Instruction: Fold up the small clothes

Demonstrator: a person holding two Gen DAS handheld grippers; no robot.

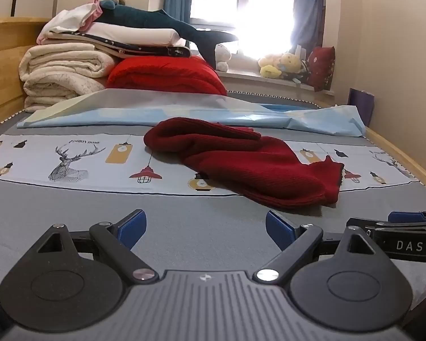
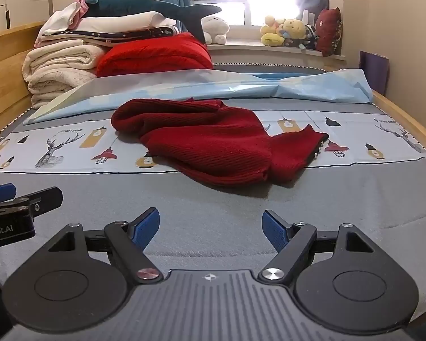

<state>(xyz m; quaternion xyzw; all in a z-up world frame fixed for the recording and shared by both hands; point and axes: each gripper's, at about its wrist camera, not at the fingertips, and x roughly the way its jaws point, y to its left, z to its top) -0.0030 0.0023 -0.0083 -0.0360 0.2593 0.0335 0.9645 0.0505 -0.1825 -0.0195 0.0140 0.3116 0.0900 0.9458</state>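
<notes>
The dark red knit garment (image 1: 241, 164) lies crumpled on the bed, unfolded, sprawled across the printed strip of sheet (image 1: 71, 156) with its deer and lantern pattern, one end spilling onto the plain grey cover (image 1: 198, 227). It sits ahead of both grippers, well apart from either pair of fingers, nothing touching it. Left gripper (image 1: 206, 228) hovers low over the grey cover, blue pads spread wide, only bare fabric between them; the garment lies ahead and slightly right of its gap. Right gripper (image 2: 210, 228) is much the same, jaws standing wide and empty, garment ahead and just about centred on its gap. The two tools sit side by side, each catching the other's edge at the frame border. Beyond the garment, a light blue sheet (image 2: 213, 88) lies rumpled across the bed. Behind that, a red quilt (image 2: 156, 54) and stacked cream blankets (image 2: 56, 68), with a plush shark (image 2: 150, 7) on top. Soft toys (image 2: 284, 32) line the windowsill.
</notes>
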